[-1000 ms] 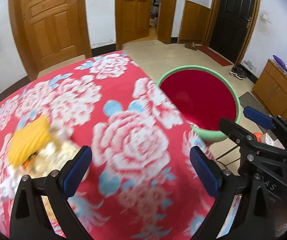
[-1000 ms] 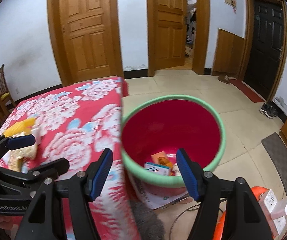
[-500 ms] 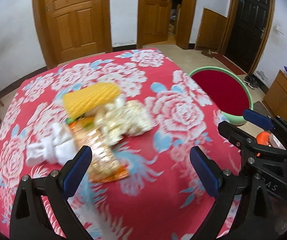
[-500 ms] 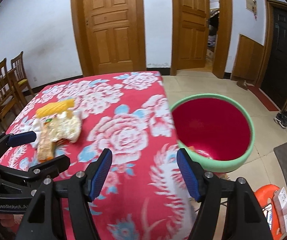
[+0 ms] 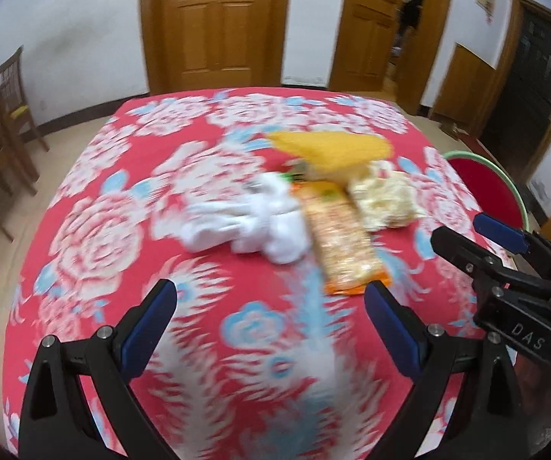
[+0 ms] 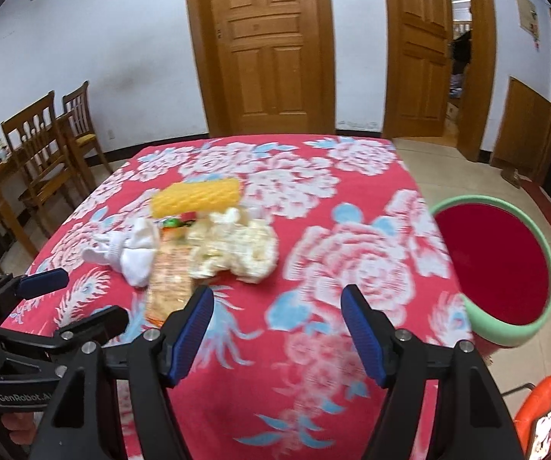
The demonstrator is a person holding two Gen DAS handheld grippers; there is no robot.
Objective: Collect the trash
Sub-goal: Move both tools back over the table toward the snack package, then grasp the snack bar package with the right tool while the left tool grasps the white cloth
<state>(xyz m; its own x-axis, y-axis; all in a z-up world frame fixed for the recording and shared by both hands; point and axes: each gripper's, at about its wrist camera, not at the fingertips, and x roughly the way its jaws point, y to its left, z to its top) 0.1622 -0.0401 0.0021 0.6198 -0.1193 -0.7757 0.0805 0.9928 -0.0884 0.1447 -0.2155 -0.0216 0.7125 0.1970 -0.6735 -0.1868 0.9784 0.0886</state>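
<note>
- Left gripper (image 5: 269, 322) and right gripper (image 6: 277, 327) both hang spread and empty above the table's (image 5: 95, 214) near edge.
- Just beyond lies the trash: an orange wrapper (image 5: 342, 245), a white wad (image 5: 252, 220), a crumpled bag (image 6: 237, 249) and a yellow pack (image 6: 196, 196), touching in a heap.
- All look light, soft and crinkly; pinching a raised fold seems best.
- The bin (image 6: 501, 272) stands off the right edge.

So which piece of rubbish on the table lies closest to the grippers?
The long orange snack wrapper: its end reaches nearest both grippers, ahead of the white tissue.
</note>
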